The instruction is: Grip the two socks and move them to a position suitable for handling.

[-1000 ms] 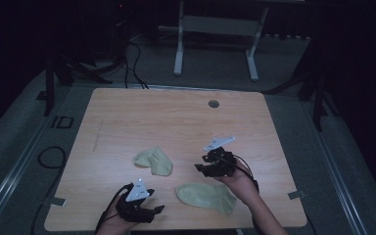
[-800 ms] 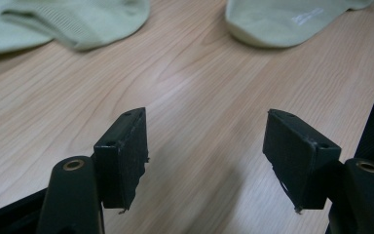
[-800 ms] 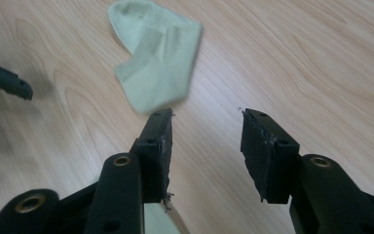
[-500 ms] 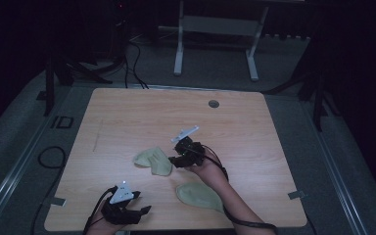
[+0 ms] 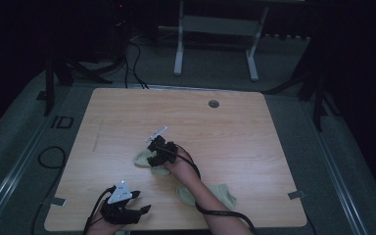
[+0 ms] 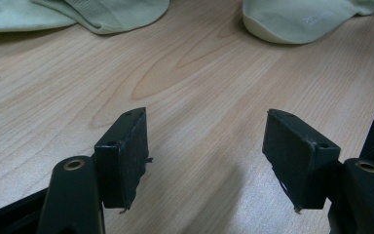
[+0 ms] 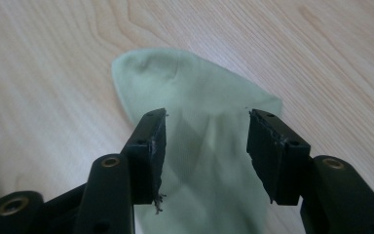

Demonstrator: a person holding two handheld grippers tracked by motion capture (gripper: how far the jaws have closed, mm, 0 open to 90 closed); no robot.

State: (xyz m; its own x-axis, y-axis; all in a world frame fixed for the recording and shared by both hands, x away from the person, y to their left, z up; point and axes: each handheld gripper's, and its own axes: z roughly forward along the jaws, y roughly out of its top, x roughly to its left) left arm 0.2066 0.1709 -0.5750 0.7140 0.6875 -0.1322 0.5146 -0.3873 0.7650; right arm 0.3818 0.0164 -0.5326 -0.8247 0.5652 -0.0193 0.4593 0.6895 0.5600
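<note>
The high view shows a wooden table [image 5: 254, 132] with two pale green socks on it. One sock [image 5: 144, 159] lies near the middle of the picture, and the other sock [image 5: 223, 195] lies lower and to the right, partly under the person's right arm. The right gripper [image 5: 152, 155] sits right over the first sock. In the right gripper view, its two black jaws stand apart with the sock [image 7: 199, 112] spread flat between them, so it is open and holds nothing yet. The left gripper [image 5: 144, 209] waits at the bottom left of the picture, near the table edge. In the left gripper view, its jaws are wide apart over bare wood, and both socks lie along the top of the picture. I think the step now is reaching for the first sock. The next move calls for lowering the right gripper and closing it on the cloth.
</note>
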